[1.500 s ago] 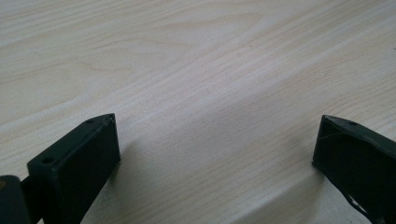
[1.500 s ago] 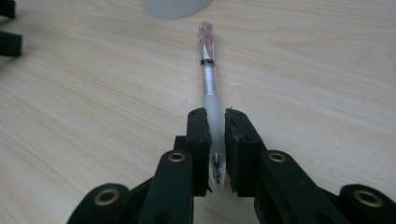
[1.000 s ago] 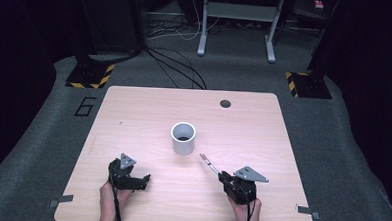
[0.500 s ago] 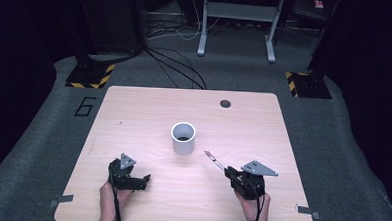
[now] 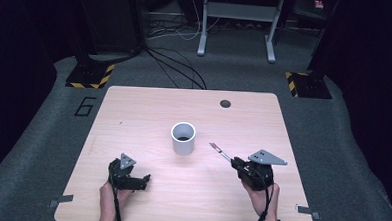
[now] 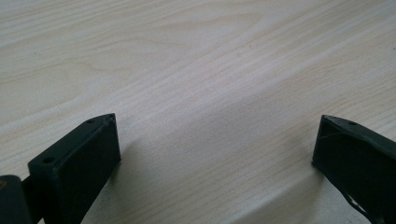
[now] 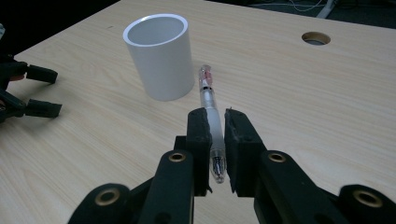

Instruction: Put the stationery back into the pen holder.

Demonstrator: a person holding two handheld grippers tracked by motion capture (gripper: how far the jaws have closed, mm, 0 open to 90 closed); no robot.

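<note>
Item 1, left hand-held gripper [image 5: 143, 180]: resting low on the tabletop [image 5: 133, 118], jaws spread wide, nothing lying between them; the left gripper view is showing bare wood grain in the gap. It is sitting well apart from the work and appears to be idling.

Item 2, white cylindrical cup [image 5: 183, 138]: standing upright and open-mouthed, ahead of and to the right of the left hand-held gripper, ahead of and to the left of the right one. It is looking like the destination.

Item 3, clear ballpoint pen [image 7: 208, 105]: being pinched at its lower barrel, writing tip pointing back toward the holder, far end with the reddish inner part reaching forward toward the cup, ending just beside its wall in the right gripper view.

Item 4, right hand-held gripper [image 7: 215, 115]: jaws pressed together on the pen, held above the tabletop to the right of the cup.

Handling note, judged: the pen is lying nearly level, so the hand should be tipping it toward upright while carrying it over the rim, bringing the free end above the opening before lowering. Releasing only once the end is inside should be preventing a knock that topples the light cup.
</note>
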